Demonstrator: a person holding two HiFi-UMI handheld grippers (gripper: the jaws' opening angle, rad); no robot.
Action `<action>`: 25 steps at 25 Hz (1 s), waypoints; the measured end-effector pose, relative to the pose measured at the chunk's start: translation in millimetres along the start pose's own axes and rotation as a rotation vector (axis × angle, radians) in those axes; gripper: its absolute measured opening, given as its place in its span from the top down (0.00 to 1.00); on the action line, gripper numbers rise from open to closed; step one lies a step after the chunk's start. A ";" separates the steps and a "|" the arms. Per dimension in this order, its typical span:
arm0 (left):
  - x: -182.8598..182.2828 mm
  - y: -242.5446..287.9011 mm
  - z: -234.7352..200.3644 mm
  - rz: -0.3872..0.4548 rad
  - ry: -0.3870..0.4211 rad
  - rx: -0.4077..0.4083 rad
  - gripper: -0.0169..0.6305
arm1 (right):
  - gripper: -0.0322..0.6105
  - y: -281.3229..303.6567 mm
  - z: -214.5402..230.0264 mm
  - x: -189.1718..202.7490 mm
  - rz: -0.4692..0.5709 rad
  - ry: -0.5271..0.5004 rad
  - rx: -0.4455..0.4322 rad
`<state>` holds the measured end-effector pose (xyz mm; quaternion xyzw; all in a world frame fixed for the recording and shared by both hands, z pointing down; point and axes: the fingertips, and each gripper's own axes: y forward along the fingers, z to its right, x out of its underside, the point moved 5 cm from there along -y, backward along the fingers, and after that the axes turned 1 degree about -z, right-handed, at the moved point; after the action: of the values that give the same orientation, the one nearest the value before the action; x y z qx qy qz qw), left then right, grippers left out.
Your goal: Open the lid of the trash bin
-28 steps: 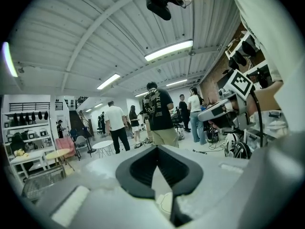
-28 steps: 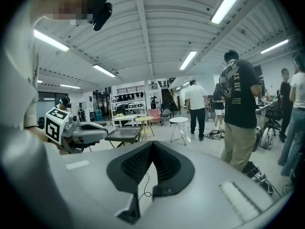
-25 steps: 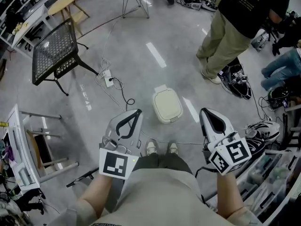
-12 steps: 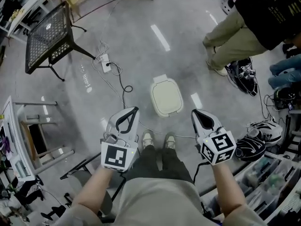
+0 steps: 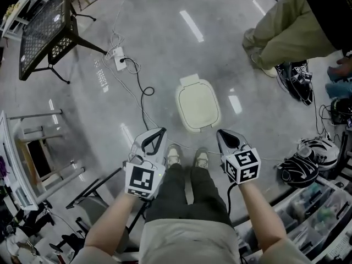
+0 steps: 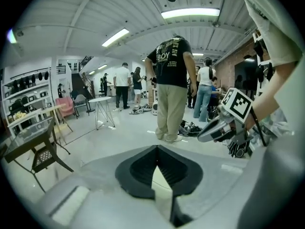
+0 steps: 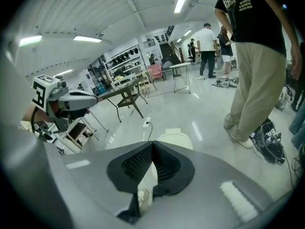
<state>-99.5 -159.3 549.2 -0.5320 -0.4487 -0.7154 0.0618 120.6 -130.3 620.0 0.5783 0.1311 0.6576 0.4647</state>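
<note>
Grey floor (image 5: 165, 59) is carrying the cream trash bin (image 5: 198, 104), its lid lying shut, just beyond the person's shoes (image 5: 175, 156). Left claw (image 5: 159, 132) and right claw (image 5: 221, 132) are hovering near it without touching, each pinched together and gripping nothing

One trash bin (image 5: 197, 104); two grippers (image 5: 160, 130) (image 5: 220, 132); one power strip (image 5: 119, 54).

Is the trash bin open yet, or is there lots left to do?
Nothing looks done: the trash bin sits on the floor with its lid down. In hand: the left gripper and right gripper hang above the shoes, jaws together, holding nothing, apart from the bin. Left: reach down and lift the lid.
</note>
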 end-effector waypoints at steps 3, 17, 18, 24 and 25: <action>30.9 25.4 5.2 -0.034 -0.006 0.021 0.97 | 0.95 35.9 16.6 35.0 -0.049 0.028 0.001; 168.9 115.3 17.1 -0.185 -0.052 0.084 0.97 | 0.95 165.9 64.9 172.1 -0.288 0.085 0.030; 175.4 118.7 17.5 -0.192 -0.054 0.089 0.97 | 0.95 173.1 67.8 181.0 -0.305 0.086 0.033; 207.9 129.2 16.8 -0.237 -0.094 0.089 0.97 | 0.95 200.9 78.0 214.6 -0.366 0.143 0.040; 212.7 129.9 16.4 -0.245 -0.104 0.090 0.97 | 0.95 203.3 78.5 217.4 -0.365 0.146 0.043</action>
<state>-105.1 -141.5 798.3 -0.5063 -0.5446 -0.6682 -0.0253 118.4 -101.6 926.4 0.5052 0.2812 0.5997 0.5531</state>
